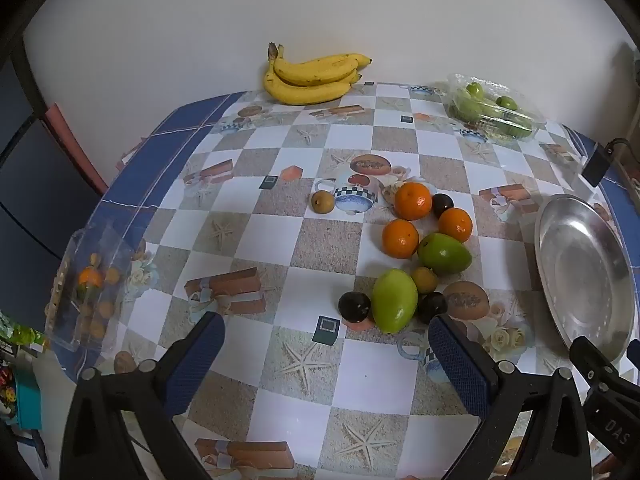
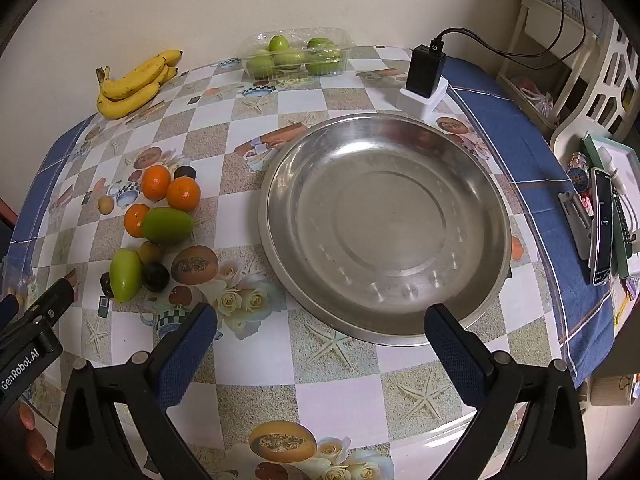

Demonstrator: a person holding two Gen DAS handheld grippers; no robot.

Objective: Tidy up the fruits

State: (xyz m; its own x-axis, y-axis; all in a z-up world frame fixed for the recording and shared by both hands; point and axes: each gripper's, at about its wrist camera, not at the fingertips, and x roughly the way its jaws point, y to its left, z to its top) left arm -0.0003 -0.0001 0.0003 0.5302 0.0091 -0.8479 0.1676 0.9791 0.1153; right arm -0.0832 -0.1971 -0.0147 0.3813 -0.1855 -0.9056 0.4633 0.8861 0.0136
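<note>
A loose cluster of fruit lies on the patterned tablecloth: three oranges (image 1: 413, 200), two green mangoes (image 1: 394, 300), dark round fruits (image 1: 354, 307) and small brownish ones (image 1: 322, 201). A wide, bare steel plate (image 2: 384, 224) sits right of the cluster. My left gripper (image 1: 324, 340) hovers open just in front of the near mango, nothing between its fingers. My right gripper (image 2: 320, 332) stands open over the plate's near rim, also with nothing in it. The same cluster shows at left in the right wrist view, with an orange (image 2: 183, 194) and a mango (image 2: 167, 225).
A banana bunch (image 1: 314, 76) lies at the back by the wall. A clear box of green fruit (image 1: 492, 110) stands back right, another clear box (image 1: 90, 284) at the left edge. A black charger on a white stand (image 2: 424, 76) sits behind the plate; phones and remotes (image 2: 602, 224) far right.
</note>
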